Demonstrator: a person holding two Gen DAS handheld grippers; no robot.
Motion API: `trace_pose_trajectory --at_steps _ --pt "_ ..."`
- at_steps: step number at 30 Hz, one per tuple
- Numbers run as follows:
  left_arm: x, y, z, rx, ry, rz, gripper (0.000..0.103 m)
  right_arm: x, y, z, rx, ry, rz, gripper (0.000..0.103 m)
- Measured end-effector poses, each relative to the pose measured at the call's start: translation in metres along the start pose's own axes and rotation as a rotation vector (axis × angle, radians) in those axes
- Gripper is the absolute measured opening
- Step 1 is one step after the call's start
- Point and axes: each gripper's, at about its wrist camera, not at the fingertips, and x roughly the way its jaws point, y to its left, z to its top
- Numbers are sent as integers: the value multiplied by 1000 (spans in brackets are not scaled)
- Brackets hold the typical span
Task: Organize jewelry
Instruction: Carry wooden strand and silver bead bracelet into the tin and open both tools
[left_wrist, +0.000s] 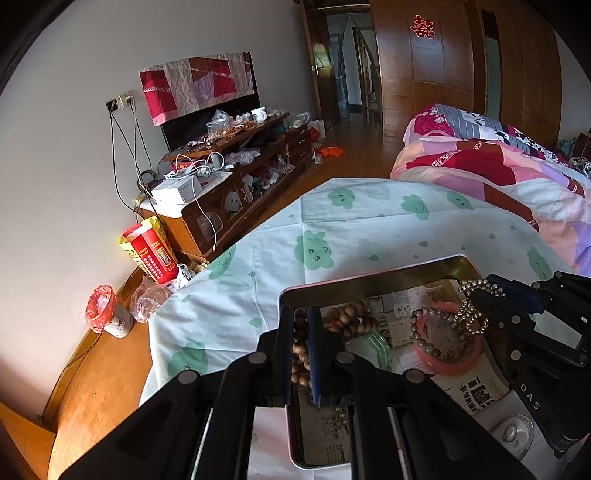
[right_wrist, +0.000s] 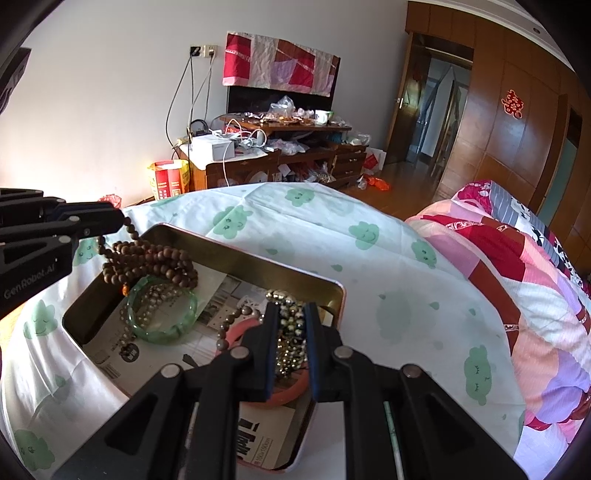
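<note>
Over the open gold-lined metal tin (right_wrist: 236, 258), the left gripper (left_wrist: 301, 354) clamps its jaws on brown wooden prayer beads (right_wrist: 147, 262); the right gripper (right_wrist: 291, 343) grips a sparkly rhinestone bracelet (right_wrist: 290, 332).

The left gripper (left_wrist: 301, 321) is pinching a strand of brown wooden beads (left_wrist: 300, 349) between nearly closed jaws, tilting downward. The right gripper (right_wrist: 291, 321) is clamping a gold sparkly chain (right_wrist: 290, 343), angled down likewise.

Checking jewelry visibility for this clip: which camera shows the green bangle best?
The right wrist view: the whole ring of the green bangle lies open in the tin below the wooden beads. In the left wrist view only a short arc of it shows, beside the left hand-held gripper.
</note>
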Motion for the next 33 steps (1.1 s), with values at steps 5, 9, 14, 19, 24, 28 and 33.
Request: trace_pose_trajectory --at_steps 5,9,14,19,24,28,33 --pt "3 -1 -4 4 10 -4 7 2 3 -1 -8 8 5 16" --pt "4 -2 -6 8 19 -6 7 4 5 -2 -12 13 8 16" --pt "5 -2 -9 11 25 -6 7 7 7 -5 -15 22 12 16" --pt "7 -2 -11 10 32 -4 7 8 8 -7 -15 26 15 16" --pt "9 -2 -14 10 38 -2 7 10 8 -8 -17 29 14 16" --pt "9 -1 -14 1 38 2 7 10 9 -10 -16 32 15 16" --pt "11 3 -16 -18 51 6 8 10 9 -14 -15 39 15 16"
